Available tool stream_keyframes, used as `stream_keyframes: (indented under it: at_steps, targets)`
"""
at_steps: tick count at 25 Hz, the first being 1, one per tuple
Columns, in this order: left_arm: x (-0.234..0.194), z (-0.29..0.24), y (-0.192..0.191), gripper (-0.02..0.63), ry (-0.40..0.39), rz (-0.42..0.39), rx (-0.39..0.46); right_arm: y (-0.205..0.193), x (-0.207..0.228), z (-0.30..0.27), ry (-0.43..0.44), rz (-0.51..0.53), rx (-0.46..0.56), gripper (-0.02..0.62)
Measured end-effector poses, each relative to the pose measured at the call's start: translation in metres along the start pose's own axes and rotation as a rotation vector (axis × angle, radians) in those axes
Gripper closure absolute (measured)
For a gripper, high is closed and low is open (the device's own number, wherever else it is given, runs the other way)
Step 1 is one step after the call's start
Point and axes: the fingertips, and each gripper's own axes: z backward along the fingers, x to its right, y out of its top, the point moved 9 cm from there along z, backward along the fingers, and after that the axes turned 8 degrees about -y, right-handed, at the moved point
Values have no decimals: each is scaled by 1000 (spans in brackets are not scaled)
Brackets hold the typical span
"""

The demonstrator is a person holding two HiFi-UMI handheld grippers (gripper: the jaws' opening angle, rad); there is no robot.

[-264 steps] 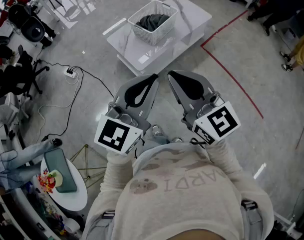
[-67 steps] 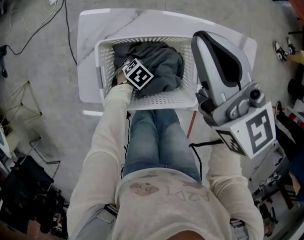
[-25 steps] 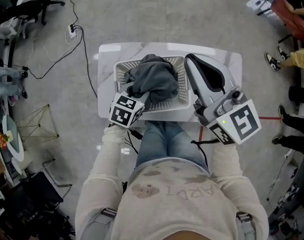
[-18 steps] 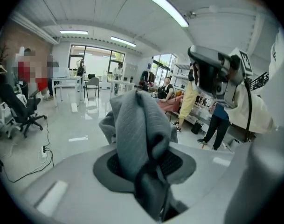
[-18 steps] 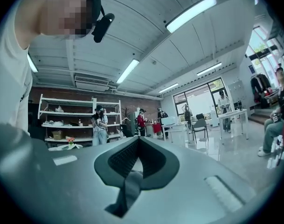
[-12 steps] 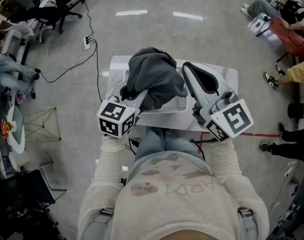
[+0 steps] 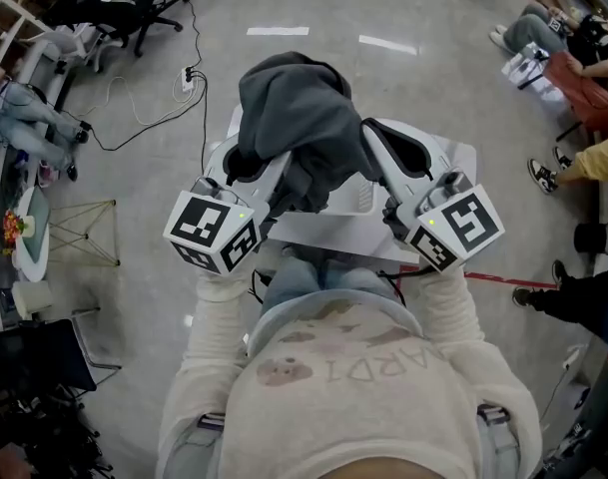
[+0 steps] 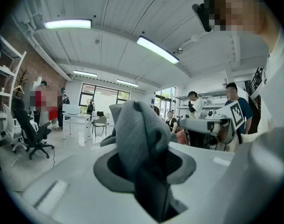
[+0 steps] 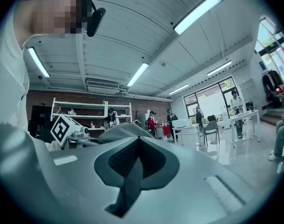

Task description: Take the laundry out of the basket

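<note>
1 grey garment [image 7: 296, 118] held up, pinched in left gripper [image 8: 144, 168] | right gripper [image 9: 132, 171] pressed together, empty | 1 basket [image 7: 364, 200] below

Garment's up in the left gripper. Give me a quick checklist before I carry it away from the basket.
1. Left gripper shut on the grey garment: ok.
2. Right gripper free, jaws together on nothing: ok.
3. Garment's hanging end clear of the basket rim: cannot tell, the cloth hides it.
4. No other laundry in the basket: cannot tell, mostly covered.
5. Bare table beside the basket for setting down: ok.
</note>
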Motion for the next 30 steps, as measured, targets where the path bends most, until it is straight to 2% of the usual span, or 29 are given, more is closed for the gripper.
stream_keyframes:
  at_steps: [5,11,15,24,30]
  targets:
    - [-3,18,32,474,-21,-21,87,11,-13,-3,-16,-4,3,568]
    - [5,33,47,474,-63,-64,131,16,-32,1,-59,-13,-14,568]
    - [4,39,50,474,-73,-67,135,24,-37,-2,-82,-18,-14,568]
    - [1,55,43,474,-86,-73,152,28,-59,-1,-102,43,-12,568]
    - [-4,60,54,474,-83,-65,159,37,-63,-6,-111,62,-19,568]
